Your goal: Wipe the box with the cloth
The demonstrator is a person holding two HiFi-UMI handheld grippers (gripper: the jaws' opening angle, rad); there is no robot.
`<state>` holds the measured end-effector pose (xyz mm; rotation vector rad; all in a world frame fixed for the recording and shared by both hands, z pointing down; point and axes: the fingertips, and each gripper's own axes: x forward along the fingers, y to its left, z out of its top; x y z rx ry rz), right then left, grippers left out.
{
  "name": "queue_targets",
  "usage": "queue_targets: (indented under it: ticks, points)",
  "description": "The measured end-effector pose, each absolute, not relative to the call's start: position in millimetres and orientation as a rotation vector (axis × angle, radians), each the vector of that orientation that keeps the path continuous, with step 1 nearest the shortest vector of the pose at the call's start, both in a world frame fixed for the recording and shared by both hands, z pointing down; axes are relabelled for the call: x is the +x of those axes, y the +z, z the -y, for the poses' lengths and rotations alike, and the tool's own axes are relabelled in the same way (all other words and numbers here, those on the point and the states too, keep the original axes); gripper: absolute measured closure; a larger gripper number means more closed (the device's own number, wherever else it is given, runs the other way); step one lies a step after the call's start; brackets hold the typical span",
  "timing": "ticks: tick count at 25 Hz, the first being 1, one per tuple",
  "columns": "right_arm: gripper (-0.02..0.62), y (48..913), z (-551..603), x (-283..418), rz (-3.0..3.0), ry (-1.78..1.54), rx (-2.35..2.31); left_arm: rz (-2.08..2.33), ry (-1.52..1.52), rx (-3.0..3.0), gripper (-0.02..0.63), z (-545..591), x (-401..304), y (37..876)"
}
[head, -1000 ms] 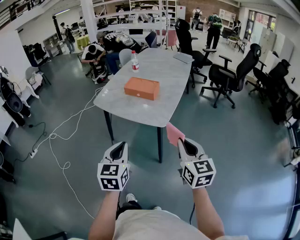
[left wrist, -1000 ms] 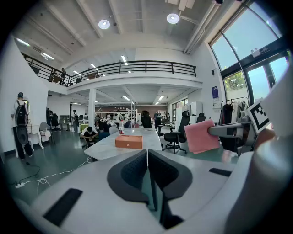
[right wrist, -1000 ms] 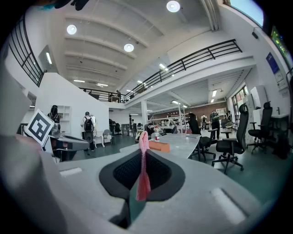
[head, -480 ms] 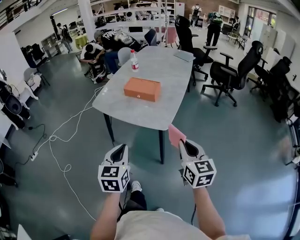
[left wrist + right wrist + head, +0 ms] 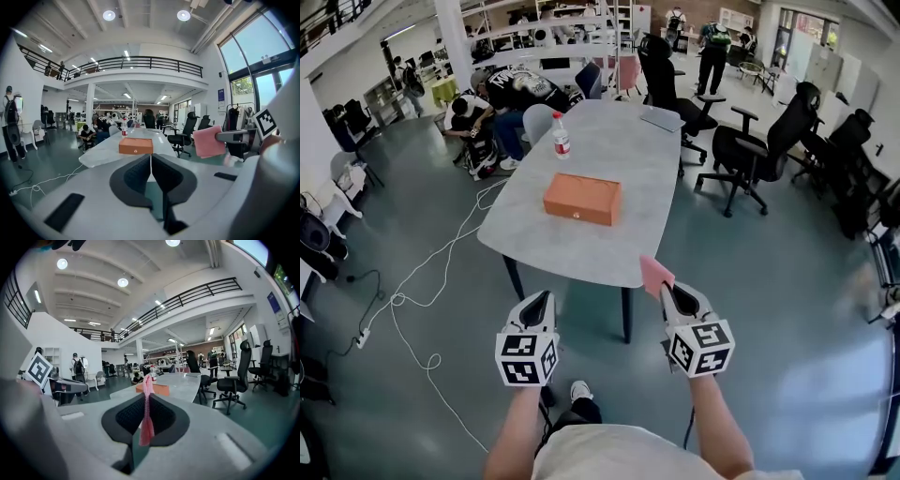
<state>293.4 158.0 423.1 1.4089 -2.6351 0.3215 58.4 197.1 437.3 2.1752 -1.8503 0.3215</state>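
An orange box [image 5: 582, 198] lies flat on the grey table [image 5: 581, 248], some way ahead of both grippers; it also shows as the orange box [image 5: 135, 146] and the box [image 5: 161, 389]. My right gripper [image 5: 668, 290] is shut on a pink cloth [image 5: 654, 276] that stands up from its jaws just short of the table's near edge. The cloth [image 5: 147, 411] hangs pinched between the jaws. My left gripper [image 5: 543, 299] is shut with nothing in it, level with the right one, over the floor.
A water bottle [image 5: 562, 135] stands beyond the box, and a laptop [image 5: 661, 118] lies at the table's far end. Black office chairs [image 5: 750, 150] stand to the right. White cables [image 5: 431, 272] trail over the floor on the left. People [image 5: 469, 117] sit beyond the table.
Both grippers and the view have come nearer the table. The cloth's tip now reaches the table's near edge in the head view. The jaws have not changed.
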Motion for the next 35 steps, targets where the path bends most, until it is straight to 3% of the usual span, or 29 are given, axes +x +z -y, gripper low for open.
queue_targets:
  ticks: [18,35]
  points:
    - [0.58,420.6,-67.1,241.9,2.502,0.354,1.592,1.722,0.313,2.26,0.589,-93.3,-21.7,436.0]
    - [0.58,432.0,-4.2,227.9,2.452,0.375,1.689,1.635,0.351,2.306,0.589,-25.5,-43.6,454.3]
